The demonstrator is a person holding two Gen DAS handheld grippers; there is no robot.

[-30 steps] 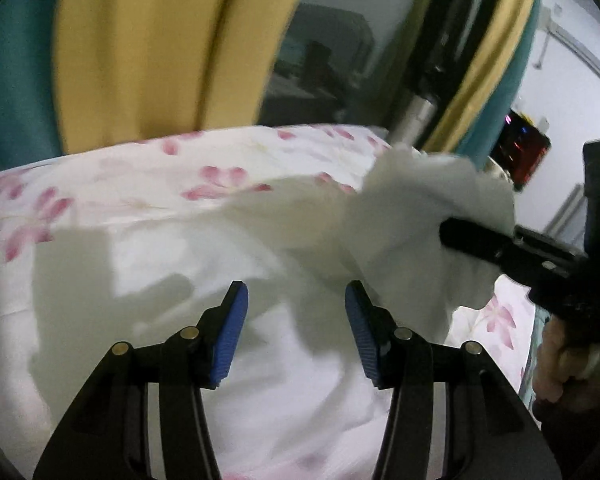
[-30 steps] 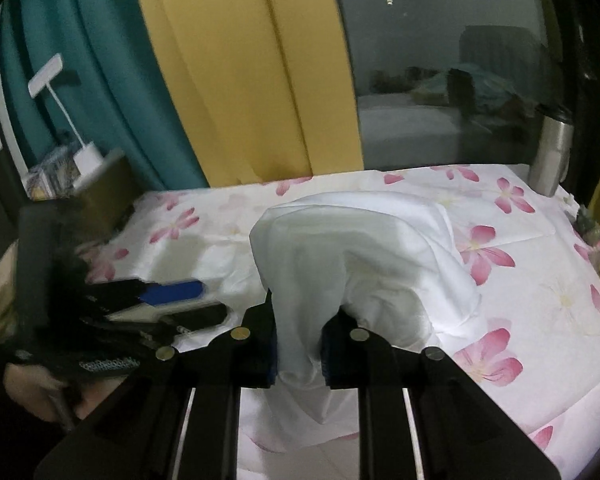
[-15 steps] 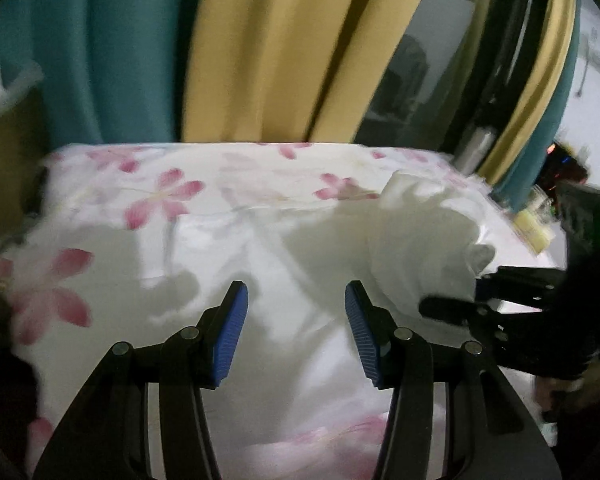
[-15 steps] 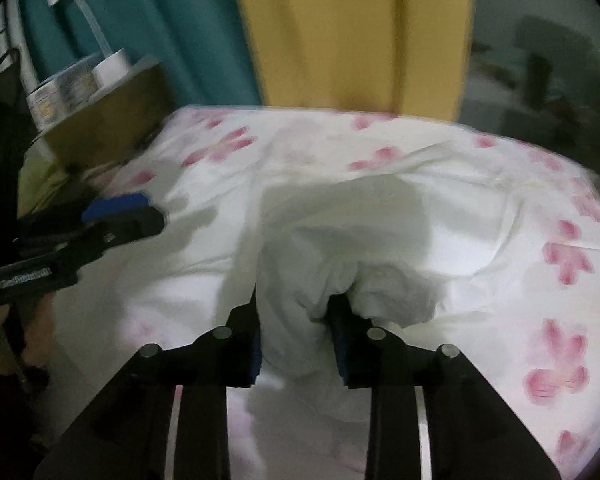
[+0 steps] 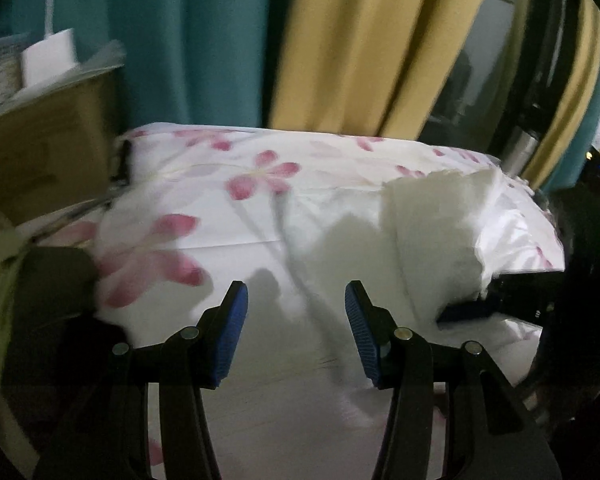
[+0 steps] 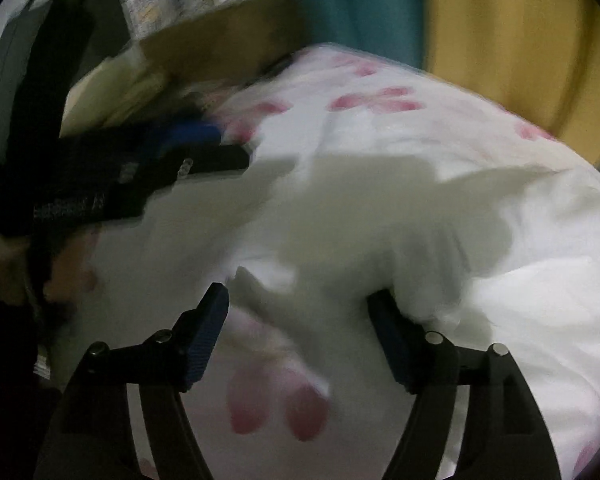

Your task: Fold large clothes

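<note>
Soft white cotton garment (image 6: 440, 248) let go on the flowered bed (image 5: 260, 184).
Right tool (image 6: 300, 340) just opened, left tool (image 5: 294, 332) wide, empty; limp cloth, best pinched at an edge.

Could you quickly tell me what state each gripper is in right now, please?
Left gripper: open, nothing between its jaws.
Right gripper: jaws have just been opening; the white garment lies loose between them, no longer clamped.

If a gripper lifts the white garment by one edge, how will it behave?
Probably floppy: the white garment lies bunched in soft folds on the flowered sheet. It looks thin and light. It may slip free: the right gripper has just been opening, cloth between its fingers.
</note>
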